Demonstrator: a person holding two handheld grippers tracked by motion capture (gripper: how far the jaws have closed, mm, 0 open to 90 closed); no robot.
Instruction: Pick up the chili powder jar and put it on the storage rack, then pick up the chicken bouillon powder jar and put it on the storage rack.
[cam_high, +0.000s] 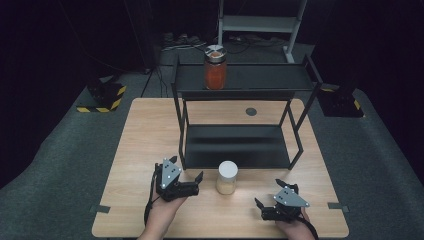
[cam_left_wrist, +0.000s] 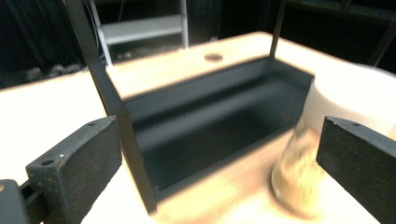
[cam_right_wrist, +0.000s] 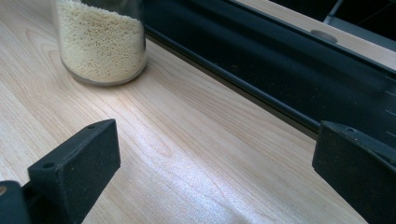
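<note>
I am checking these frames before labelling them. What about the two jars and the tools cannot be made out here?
- Grain jar: top and lid cut off by the upper edge of the right gripper view.
- Same jar in the left gripper view: blurred, and its lower right side is hidden behind the left tool.
- Red jar on the rack's top shelf: too small in the high view to identify its contents.

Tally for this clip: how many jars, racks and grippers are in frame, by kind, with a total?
Jars: 2, the jar of pale grains on the table and the red-filled jar on the rack's top shelf.
Racks: 1, the black two-shelf rack.
Grippers: 2, the left gripper and the right gripper, both open and holding nothing.
Total: 5
</note>
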